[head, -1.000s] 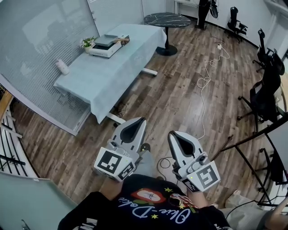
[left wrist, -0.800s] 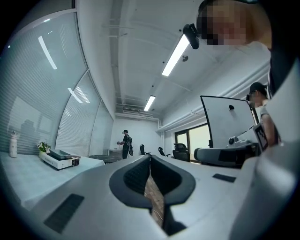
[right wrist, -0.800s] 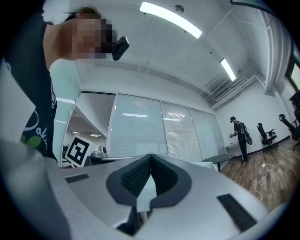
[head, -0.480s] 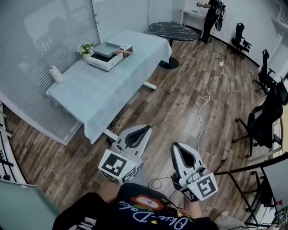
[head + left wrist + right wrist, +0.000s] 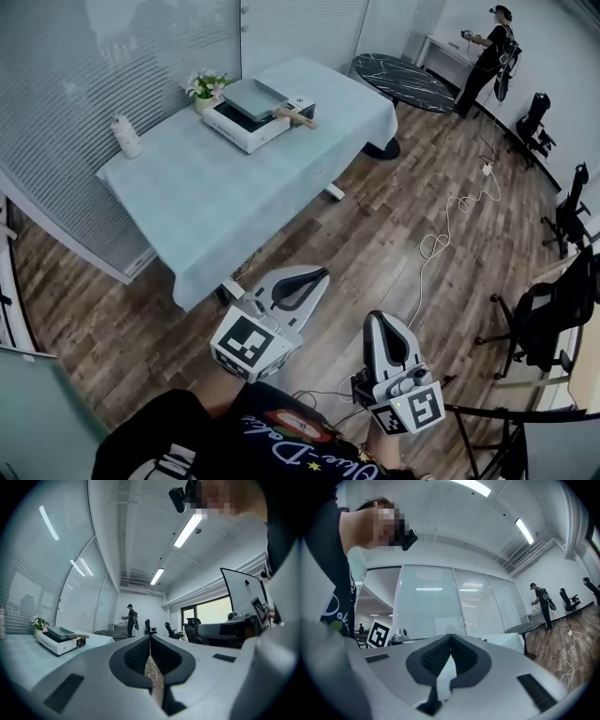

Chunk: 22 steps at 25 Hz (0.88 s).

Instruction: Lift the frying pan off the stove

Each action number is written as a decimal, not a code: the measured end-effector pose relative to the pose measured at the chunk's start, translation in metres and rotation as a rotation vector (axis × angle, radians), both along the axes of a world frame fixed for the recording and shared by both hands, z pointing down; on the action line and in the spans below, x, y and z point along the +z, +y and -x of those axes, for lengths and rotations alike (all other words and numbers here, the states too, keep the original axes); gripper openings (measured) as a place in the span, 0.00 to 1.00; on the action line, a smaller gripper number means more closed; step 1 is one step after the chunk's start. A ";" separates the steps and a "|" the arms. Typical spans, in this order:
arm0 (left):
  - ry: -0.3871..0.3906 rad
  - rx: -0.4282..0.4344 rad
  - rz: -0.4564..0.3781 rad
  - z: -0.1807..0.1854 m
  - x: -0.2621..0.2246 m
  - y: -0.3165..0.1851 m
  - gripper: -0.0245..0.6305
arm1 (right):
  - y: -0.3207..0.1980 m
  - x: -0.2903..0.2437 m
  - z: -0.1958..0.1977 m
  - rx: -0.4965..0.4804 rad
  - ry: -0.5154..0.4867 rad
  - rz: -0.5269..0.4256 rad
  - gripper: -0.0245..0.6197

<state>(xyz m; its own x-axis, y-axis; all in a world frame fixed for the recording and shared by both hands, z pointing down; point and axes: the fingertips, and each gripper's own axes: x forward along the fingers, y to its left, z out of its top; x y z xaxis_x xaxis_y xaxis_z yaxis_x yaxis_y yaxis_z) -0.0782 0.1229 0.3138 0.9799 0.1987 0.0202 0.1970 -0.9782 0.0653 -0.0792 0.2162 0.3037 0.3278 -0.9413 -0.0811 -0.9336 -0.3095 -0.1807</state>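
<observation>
A flat grey frying pan (image 5: pixel 251 97) with a wooden handle (image 5: pixel 298 118) sits on a white stove (image 5: pixel 246 126) at the far end of the cloth-covered table (image 5: pixel 206 197). The left gripper view shows the pan (image 5: pixel 60 632) and stove (image 5: pixel 55 642) small at the left. My left gripper (image 5: pixel 317 275) is shut and empty, held over the floor well short of the table. My right gripper (image 5: pixel 383 321) is beside it, also shut and empty. Their jaws meet tip to tip in the left gripper view (image 5: pixel 150 637) and the right gripper view (image 5: pixel 450 636).
A potted plant (image 5: pixel 206 87) stands behind the stove and a white bottle (image 5: pixel 126 137) at the table's left end. A round dark table (image 5: pixel 403 81), a standing person (image 5: pixel 488 49), office chairs (image 5: pixel 542 314) and a floor cable (image 5: pixel 448 230) lie to the right. Glass blinds line the left wall.
The table and stove have come nearer and now sit lower in the head view. Both grippers stay shut, and the right one sits lower in the frame.
</observation>
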 end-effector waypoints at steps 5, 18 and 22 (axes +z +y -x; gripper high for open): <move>0.012 -0.005 0.028 -0.026 0.002 -0.040 0.05 | -0.037 -0.001 -0.025 -0.002 0.004 0.024 0.04; 0.008 -0.048 0.022 -0.051 0.006 -0.108 0.05 | -0.114 0.004 -0.050 -0.073 0.003 0.029 0.04; 0.005 -0.068 0.028 -0.046 0.008 -0.121 0.05 | -0.126 0.004 -0.050 -0.091 0.007 0.034 0.04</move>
